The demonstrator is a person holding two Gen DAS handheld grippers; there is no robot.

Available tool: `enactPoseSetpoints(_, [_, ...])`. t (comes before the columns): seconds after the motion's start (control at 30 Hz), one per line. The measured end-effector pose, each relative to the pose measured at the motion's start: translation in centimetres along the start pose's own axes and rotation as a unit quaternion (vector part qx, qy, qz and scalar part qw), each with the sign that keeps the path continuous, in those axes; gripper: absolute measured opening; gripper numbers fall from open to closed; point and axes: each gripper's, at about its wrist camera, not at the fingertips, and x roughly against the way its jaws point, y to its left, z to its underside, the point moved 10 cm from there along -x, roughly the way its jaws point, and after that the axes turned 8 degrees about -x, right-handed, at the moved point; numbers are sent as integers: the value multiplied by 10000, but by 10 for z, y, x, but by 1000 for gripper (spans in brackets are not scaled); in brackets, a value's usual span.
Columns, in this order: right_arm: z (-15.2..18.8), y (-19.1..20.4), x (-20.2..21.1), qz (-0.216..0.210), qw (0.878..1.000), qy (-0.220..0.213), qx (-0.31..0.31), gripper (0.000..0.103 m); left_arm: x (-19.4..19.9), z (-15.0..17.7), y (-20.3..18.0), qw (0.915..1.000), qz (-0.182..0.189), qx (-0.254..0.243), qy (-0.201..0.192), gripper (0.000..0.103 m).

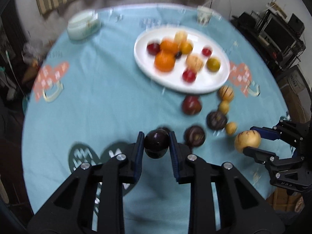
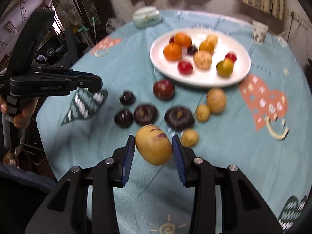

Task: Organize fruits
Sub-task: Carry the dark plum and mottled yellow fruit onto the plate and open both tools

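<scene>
1. Nearest, the left gripper (image 1: 156, 144) has its blue pads clamped on either side of a dark plum (image 1: 156, 143), which hangs clear of the blue tablecloth (image 1: 93, 101).
2. Likewise, the right gripper (image 2: 153, 146) pinches a yellow fruit with purple streaks (image 2: 154, 145) between its pads, lifted off the cloth; the left wrist view shows the same pair at its right edge.
3. Just beyond the held fruits, loose fruit lies on the cloth: two small dark plums (image 2: 124, 110), two flat dark purple fruits (image 2: 162, 116), a red-brown apple (image 2: 163, 89) and three yellow fruits (image 2: 206, 111) of differing size.
4. Farther on, a white oval plate (image 2: 241, 74) holds two oranges (image 2: 177, 45), red, yellow and greenish fruits and one small dark one, loosely spread and blurred.
5. At the table's far edge stand a pale lidded box (image 2: 146, 17) on the left and a paper cup (image 2: 259, 31) on the right.
6. To the left in the right wrist view, a person's hand (image 2: 21, 113) grips the handle of the left gripper.
</scene>
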Motion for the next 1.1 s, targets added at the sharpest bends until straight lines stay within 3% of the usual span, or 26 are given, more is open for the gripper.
enactPoseSetpoints(0.17, [-47, -1, 42, 23, 9974, -720, 74, 39, 30, -51, -14, 9981, 4, -252, -557, 25])
enactPoseSetpoints(0.4, [-93, -13, 95, 78, 9883, -1525, -10, 39, 46, -99, -38, 9932, -263, -627, -941, 25])
enactPoseSetpoints(0.63, [-105, -30, 102, 183, 9862, -1644, -58, 39, 38, -120, -52, 9926, -234, -724, -950, 25])
enactPoseSetpoints(1.1, [-145, -58, 65, 207, 9885, -1495, -124, 39, -20, -143, -43, 9965, -250, -609, -511, 25])
